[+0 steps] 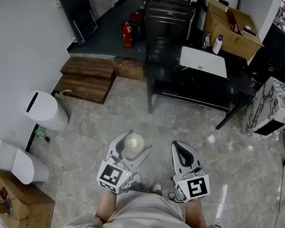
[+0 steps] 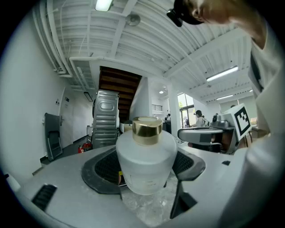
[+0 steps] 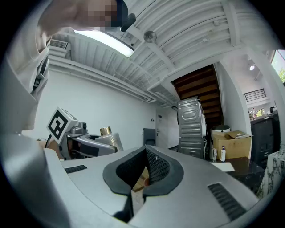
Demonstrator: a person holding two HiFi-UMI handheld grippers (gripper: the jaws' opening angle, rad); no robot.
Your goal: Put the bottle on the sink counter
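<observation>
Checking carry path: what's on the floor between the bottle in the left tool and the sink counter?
Head view: bare marble floor between the bottle and the sink counter. The wooden steps sit off to the left, clear of the line.

We see a white bottle (image 2: 146, 164) with a gold cap (image 2: 147, 129), a black surface (image 1: 237, 83) and a grey, swirly floor (image 1: 131, 115).

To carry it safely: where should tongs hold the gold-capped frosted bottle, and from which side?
Grip the wide frosted body of the bottle from its two sides, below the sloping shoulder; the gold cap is narrow and smooth. The left tongs hold it so.
</observation>
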